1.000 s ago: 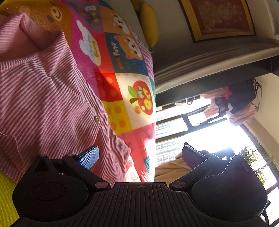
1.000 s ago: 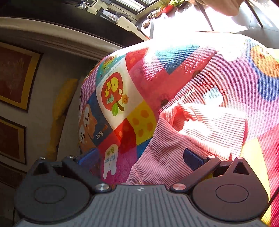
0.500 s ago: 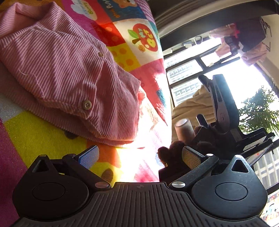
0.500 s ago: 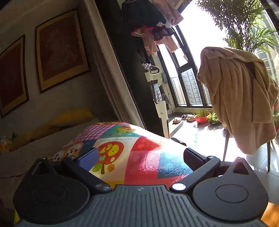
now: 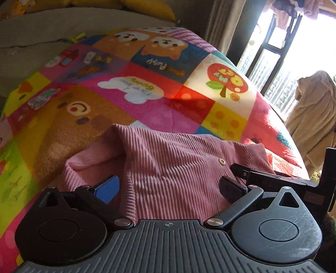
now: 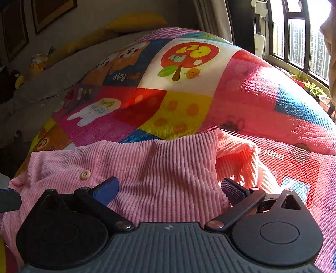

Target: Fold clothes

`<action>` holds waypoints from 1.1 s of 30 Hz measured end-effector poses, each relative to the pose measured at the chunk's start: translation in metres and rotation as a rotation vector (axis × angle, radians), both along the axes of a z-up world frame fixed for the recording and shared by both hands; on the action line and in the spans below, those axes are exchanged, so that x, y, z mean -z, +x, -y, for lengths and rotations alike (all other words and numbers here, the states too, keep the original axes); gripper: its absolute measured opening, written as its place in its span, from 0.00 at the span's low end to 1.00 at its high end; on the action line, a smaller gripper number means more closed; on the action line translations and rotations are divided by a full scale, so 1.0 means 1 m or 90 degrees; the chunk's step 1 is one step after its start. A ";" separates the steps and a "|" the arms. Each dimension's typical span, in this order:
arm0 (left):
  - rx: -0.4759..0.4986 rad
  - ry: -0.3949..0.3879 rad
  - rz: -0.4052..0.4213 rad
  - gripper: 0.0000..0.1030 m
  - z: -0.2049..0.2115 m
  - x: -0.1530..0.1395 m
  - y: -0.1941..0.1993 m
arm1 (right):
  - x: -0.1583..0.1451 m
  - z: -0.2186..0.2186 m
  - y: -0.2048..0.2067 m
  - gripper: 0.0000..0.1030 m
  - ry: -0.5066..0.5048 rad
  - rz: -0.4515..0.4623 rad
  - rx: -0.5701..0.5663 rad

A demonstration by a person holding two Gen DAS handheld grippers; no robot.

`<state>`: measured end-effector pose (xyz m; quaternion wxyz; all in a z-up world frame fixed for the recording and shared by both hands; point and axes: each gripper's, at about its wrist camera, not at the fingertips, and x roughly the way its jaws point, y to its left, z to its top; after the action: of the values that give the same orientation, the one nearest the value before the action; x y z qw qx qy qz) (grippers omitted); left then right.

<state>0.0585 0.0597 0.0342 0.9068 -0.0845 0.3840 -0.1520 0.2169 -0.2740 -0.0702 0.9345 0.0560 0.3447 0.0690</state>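
Note:
A pink corduroy garment [image 5: 172,166] with buttons lies bunched on a colourful patchwork blanket [image 5: 130,98]. My left gripper [image 5: 170,189] is open low over its near edge, with ribbed cloth lying between the spread fingers. Black parts of the other gripper [image 5: 273,178] show at the right of the left wrist view. My right gripper [image 6: 169,190] is also open, straddling the near edge of the same pink garment [image 6: 159,163]. A folded flap [image 6: 237,155] of it lies in sunlight to the right. A button [image 6: 85,174] sits left of the fingers.
The blanket [image 6: 189,109] covers a bed, with grey bedding [image 5: 63,31] and yellow cushions [image 5: 147,6] behind. A window [image 6: 298,42] stands at the right. A beige towel [image 5: 313,117] hangs over a chair, and clothes [image 5: 289,8] hang near the window.
Both grippers have swung back from facing the window and room and come down level at the garment's near edge. Both have stayed open throughout.

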 end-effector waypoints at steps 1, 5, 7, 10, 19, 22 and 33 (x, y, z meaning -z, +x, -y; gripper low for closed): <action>0.002 0.010 0.004 1.00 0.002 0.002 0.005 | -0.001 0.000 -0.001 1.00 0.001 -0.005 0.000; 0.022 0.023 0.007 1.00 0.007 0.012 0.026 | -0.004 0.006 -0.002 1.00 0.020 -0.019 -0.003; 0.024 -0.007 -0.025 1.00 0.003 0.020 0.035 | -0.006 0.007 0.001 1.00 0.014 -0.028 -0.025; 0.023 -0.045 -0.030 1.00 -0.007 0.023 0.039 | -0.010 0.013 0.002 1.00 0.023 -0.046 -0.071; 0.027 -0.188 -0.010 1.00 -0.024 0.004 0.078 | -0.004 0.012 -0.012 1.00 -0.004 -0.014 -0.068; 0.029 -0.174 -0.010 1.00 -0.032 -0.010 0.078 | -0.003 0.009 -0.015 1.00 -0.011 -0.012 -0.058; 0.048 0.108 0.005 1.00 -0.059 0.024 0.022 | -0.018 0.016 -0.019 1.00 -0.007 0.012 -0.082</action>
<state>0.0807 0.1188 0.0106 0.9057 0.0079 0.3952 -0.1530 0.1974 -0.2900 -0.0518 0.9315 0.0278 0.3394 0.1280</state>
